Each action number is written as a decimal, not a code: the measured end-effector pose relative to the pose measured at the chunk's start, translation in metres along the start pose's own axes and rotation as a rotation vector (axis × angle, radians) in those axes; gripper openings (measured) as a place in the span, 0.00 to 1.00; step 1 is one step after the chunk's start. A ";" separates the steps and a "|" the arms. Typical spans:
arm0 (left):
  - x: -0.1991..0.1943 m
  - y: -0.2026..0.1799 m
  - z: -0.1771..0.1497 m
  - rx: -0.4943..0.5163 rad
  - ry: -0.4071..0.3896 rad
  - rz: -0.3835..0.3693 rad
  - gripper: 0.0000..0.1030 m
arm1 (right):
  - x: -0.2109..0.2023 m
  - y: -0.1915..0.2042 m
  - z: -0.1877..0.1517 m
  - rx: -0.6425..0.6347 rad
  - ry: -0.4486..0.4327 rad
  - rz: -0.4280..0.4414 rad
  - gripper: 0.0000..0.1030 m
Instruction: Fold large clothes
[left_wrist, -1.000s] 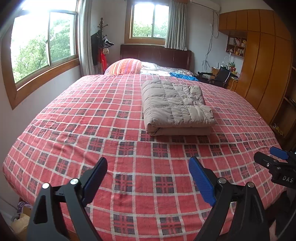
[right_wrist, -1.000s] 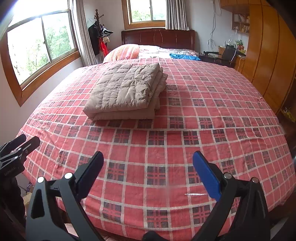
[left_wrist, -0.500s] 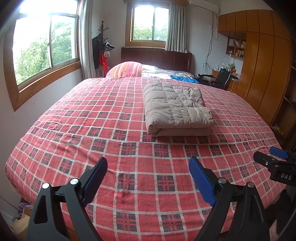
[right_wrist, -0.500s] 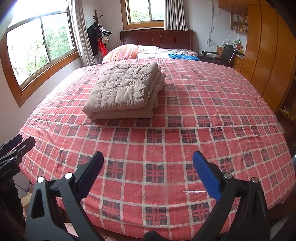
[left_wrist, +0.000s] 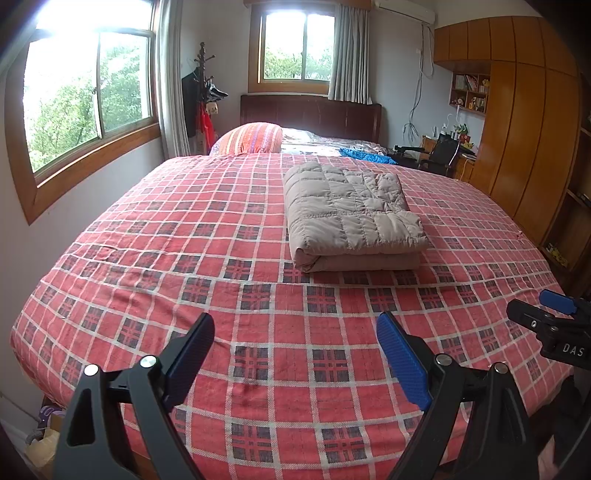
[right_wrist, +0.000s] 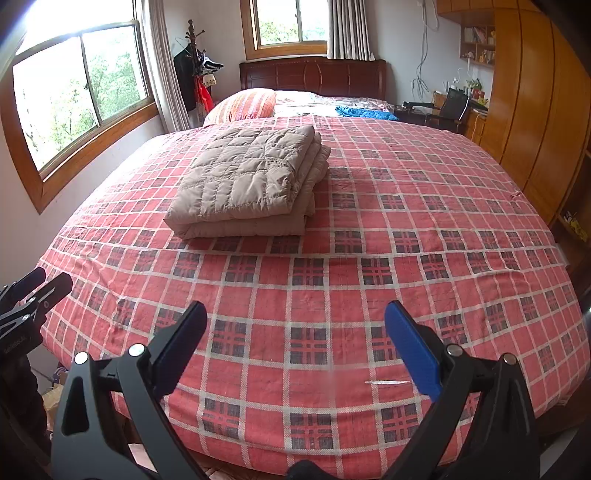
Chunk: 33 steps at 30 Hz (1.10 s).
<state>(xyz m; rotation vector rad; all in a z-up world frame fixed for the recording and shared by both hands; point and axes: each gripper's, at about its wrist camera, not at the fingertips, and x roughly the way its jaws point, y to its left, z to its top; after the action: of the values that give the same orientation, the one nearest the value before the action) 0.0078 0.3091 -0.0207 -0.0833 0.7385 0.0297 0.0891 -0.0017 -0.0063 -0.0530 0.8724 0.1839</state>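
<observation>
Holding both tools back off the foot edge of the bed (left_wrist: 147, 258), nothing in either one. My left hand-held gripper (left_wrist: 295, 354) has its jaws spread wide over bare plaid sheet, and the right hand-held gripper (right_wrist: 295, 343) is spread the same way, empty too. From the left view I can see the right one poking in at the far right, and the left one shows at the left edge of the right view, so they're side by side and apart.

The beige puffer jacket (left_wrist: 351, 210) is sitting around the middle of the bed, well away from both tools, folded into a tidy stacked rectangle with the layers showing along the side that faces the foot edge. Looks done to me, which is probably why I'm hanging back rather than reaching in. It's lying flat on open sheet, so nothing's propping it up.

Up by the headboard there's a striped pillow (right_wrist: 242, 105) and a blue bundle (right_wrist: 365, 112), can't tell what that is. No baskets or boxes on the bed.
</observation>
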 end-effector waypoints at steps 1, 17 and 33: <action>0.000 0.000 0.000 -0.001 0.000 -0.001 0.87 | 0.000 0.000 0.000 -0.001 -0.001 -0.001 0.94; 0.002 0.002 0.001 0.000 -0.002 0.006 0.87 | 0.000 0.002 -0.001 0.002 -0.001 -0.004 0.94; 0.004 0.003 0.000 -0.003 -0.001 0.008 0.87 | 0.001 0.003 -0.001 0.001 0.001 -0.008 0.94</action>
<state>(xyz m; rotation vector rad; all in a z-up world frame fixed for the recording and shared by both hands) 0.0106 0.3123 -0.0237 -0.0831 0.7377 0.0386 0.0879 0.0008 -0.0077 -0.0552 0.8733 0.1763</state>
